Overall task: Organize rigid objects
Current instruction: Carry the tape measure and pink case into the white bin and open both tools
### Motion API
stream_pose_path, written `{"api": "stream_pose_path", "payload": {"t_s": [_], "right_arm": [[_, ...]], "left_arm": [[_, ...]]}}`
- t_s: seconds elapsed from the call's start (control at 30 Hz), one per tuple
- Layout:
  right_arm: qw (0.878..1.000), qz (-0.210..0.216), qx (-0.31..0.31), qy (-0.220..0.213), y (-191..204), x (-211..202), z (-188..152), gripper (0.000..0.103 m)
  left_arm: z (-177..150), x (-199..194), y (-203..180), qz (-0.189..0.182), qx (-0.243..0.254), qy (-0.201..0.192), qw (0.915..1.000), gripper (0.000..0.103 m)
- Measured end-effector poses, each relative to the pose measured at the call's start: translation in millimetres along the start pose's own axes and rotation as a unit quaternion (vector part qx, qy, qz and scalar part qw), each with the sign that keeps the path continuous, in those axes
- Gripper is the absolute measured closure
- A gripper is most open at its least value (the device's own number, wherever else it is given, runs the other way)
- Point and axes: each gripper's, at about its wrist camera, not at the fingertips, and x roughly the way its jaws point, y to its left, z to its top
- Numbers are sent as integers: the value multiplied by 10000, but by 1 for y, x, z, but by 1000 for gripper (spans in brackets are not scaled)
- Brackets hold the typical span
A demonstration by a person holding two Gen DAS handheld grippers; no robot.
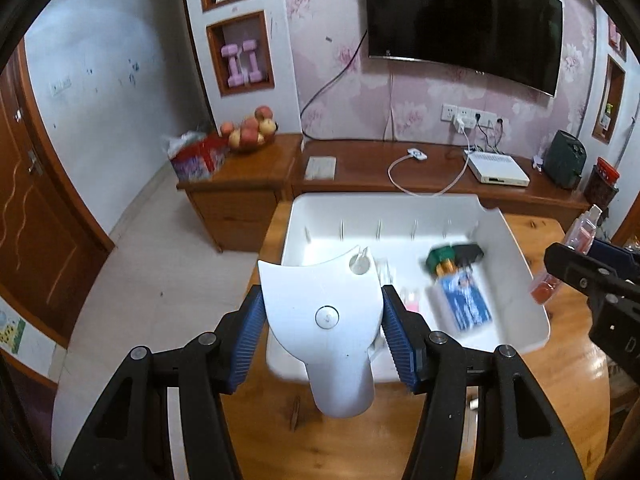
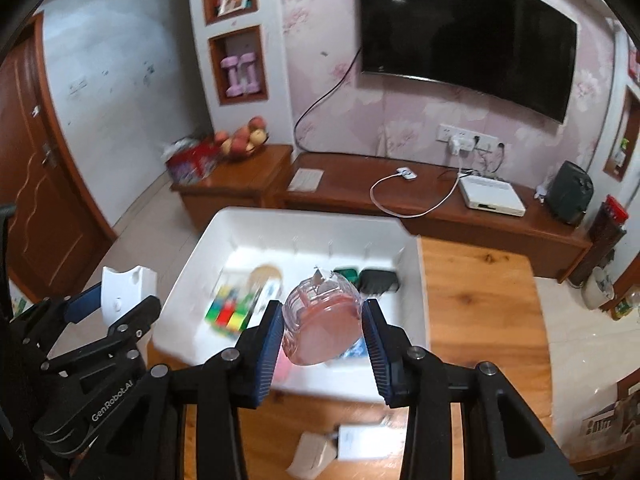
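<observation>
- Blue pads of the left gripper (image 1: 324, 334) clamp a white curved plastic piece (image 1: 324, 316), held above the near edge of the white bin (image 1: 516, 256).
- Right gripper (image 2: 322, 330) grips a clear bottle of pink liquid (image 2: 320, 320) over the bin.
- Risk, as I judge it: the rounded bottle could slip between the pads and drop onto the colour cube (image 2: 230, 314).

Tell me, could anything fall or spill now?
Maybe. The right gripper pinches a clear bottle of pink liquid by its rounded sides; it might slip or leak. The left gripper holds a smooth white plastic piece above the white bin, where it could drop onto the items inside.
</observation>
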Motion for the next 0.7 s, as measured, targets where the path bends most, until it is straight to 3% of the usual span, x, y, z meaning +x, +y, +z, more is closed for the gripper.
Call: {"api": "stream_pose_path", "payload": {"t_s": [0.33, 0.7], "right_arm": [[9995, -265, 67, 136, -14, 40, 44, 63], [9926, -165, 397, 1139, -29, 138, 16, 63]], "left_arm": [[34, 47, -9, 128, -50, 23, 9999, 43], [22, 138, -19, 104, -255, 899, 9956, 42]]}}
